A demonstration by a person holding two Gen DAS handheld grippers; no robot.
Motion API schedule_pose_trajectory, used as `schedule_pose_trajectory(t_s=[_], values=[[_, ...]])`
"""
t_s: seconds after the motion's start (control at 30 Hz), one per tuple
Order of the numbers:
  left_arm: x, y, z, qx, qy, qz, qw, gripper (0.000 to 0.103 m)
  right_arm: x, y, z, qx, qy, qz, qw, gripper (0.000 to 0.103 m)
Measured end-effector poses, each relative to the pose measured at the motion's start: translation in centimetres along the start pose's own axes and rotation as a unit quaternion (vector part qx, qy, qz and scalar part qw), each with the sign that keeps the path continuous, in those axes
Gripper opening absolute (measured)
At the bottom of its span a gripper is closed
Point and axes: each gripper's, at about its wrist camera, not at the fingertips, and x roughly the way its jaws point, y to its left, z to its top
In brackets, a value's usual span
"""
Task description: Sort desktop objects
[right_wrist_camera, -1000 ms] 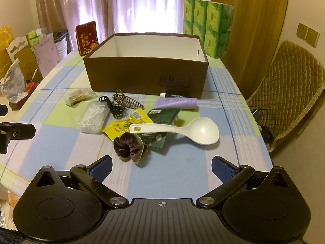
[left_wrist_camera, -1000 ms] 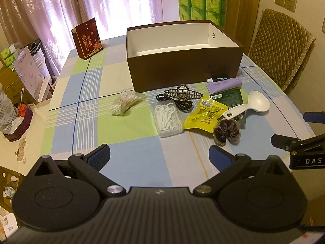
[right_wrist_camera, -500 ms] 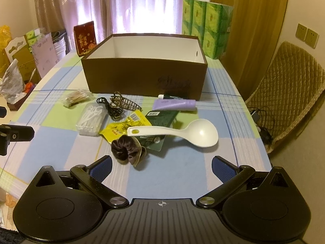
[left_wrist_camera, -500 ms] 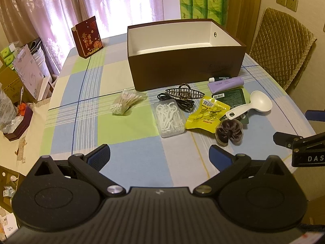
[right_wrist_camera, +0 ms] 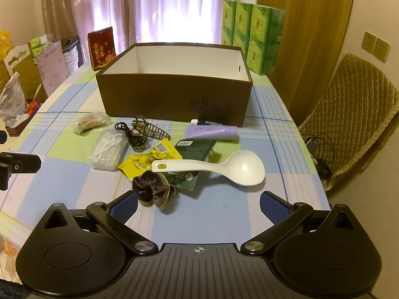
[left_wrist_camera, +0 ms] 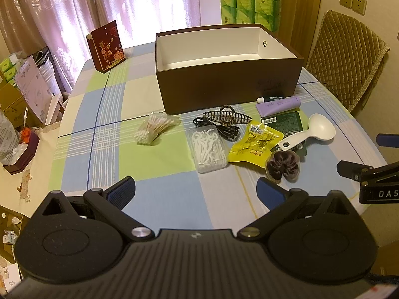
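Both the left claw (left_wrist_camera: 195, 190) and the right claw (right_wrist_camera: 198, 203) hover spread and empty over the checked table (right_wrist_camera: 217, 214), the soft dark-brown velvet scrunchie (right_wrist_camera: 152, 189) just ahead of the right one (light, squashy, best pinched across its bunched folds).

The table (left_wrist_camera: 82, 164) wears a cloth of blue, green and cream squares. A big brown box (left_wrist_camera: 229, 92) with white insides sits at 12 o'clock. A red box (left_wrist_camera: 107, 46) stands at 10 o'clock. Near the middle lie a bag of cotton swabs (left_wrist_camera: 154, 129), a clear case of white picks (left_wrist_camera: 208, 149), a black cable (left_wrist_camera: 219, 127), a hair claw (left_wrist_camera: 227, 117), a yellow packet (left_wrist_camera: 254, 145), a purple tube (left_wrist_camera: 279, 104), a green packet (left_wrist_camera: 284, 123) and a dark scrunchie (left_wrist_camera: 283, 165). The white spoon (right_wrist_camera: 224, 167) rests across the green packet.
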Motion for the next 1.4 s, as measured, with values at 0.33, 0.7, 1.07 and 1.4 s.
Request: schedule_pose_trajectory(t_s=[0.33, 0.7, 1.07, 1.4], values=[[0.5, -0.1, 0.5, -0.002, 0.002, 0.002, 1.0000, 0.102, 0.4, -0.1, 0.4, 0.002, 0.001, -0.001, 1.000, 0.101], [1.2, 0.4, 0.8, -0.003, -0.001, -0.004, 1.0000, 0.102, 0.6, -0.1, 1.0, 0.002, -0.002, -0.009, 1.000, 0.101], [1.2, 1.0, 0.5, -0.003, 0.000, -0.013, 0.9999, 0.102, 0.7, 0.4, 1.0, 0.003, -0.001, -0.017, 1.000, 0.101], [1.4, 1.9, 0.1, -0.007, 0.009, -0.023, 0.9997, 0.102, 0.9, 0.7, 0.8, 0.011, 0.003, -0.022, 1.000, 0.101]])
